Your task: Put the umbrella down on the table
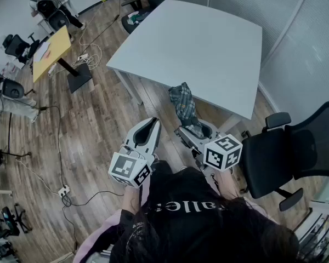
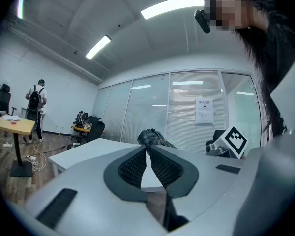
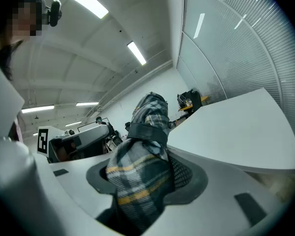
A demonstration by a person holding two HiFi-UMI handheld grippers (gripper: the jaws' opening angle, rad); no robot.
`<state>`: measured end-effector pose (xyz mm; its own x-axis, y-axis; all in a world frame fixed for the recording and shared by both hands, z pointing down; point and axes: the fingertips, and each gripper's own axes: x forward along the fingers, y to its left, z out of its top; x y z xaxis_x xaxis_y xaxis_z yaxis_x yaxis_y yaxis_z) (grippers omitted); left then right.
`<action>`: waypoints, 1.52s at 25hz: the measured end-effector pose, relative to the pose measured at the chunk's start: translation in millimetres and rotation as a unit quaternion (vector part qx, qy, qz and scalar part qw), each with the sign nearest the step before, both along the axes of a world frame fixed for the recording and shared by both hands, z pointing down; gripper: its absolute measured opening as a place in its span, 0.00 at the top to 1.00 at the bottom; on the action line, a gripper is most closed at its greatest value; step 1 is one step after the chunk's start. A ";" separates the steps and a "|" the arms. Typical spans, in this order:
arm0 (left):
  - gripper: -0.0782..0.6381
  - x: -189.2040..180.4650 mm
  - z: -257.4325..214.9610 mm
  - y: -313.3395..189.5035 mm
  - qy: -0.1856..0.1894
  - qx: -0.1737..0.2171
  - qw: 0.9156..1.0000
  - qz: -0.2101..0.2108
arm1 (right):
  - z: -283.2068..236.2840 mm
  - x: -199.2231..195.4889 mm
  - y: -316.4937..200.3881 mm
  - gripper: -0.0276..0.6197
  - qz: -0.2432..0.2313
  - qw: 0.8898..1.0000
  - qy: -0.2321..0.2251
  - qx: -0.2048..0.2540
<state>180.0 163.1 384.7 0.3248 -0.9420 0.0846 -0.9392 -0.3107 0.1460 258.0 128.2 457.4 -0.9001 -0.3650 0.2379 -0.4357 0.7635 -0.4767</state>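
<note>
- Wood floor (image 1: 98, 130), open office. A white tabletop (image 1: 197, 43) stands ahead and a black office chair (image 1: 296, 152) at the right.
- Umbrella (image 1: 185, 108) (image 3: 140, 168): folded, grey plaid with yellow lines, dark strap round the bundle. Carried in the air at the tabletop's near edge, not yet resting on it.
- Handling (judged): light, with soft cloth over a stiff core. The fabric may slide, so grip mid-bundle, below the strap.
- Right gripper (image 1: 194, 131) (image 3: 147, 173): jaws clamped on the umbrella's cloth.
- Left gripper (image 1: 148, 129) (image 2: 147, 151): jaws together, nothing between.
</note>
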 end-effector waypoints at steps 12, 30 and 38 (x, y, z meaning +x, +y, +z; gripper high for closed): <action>0.85 1.7 7.0 6.8 0.002 -0.009 1.000 -0.010 | 2.4 1.9 1.0 0.61 -0.007 1.000 -0.008 -0.010; 0.85 -50.4 22.9 -16.1 0.009 -0.025 0.999 -0.020 | 16.0 -48.2 -25.0 0.61 -0.019 1.000 0.003 -0.020; 0.85 -123.2 27.9 -58.9 0.010 -0.031 0.999 -0.003 | 18.6 -116.0 -67.2 0.61 0.003 1.000 0.009 -0.026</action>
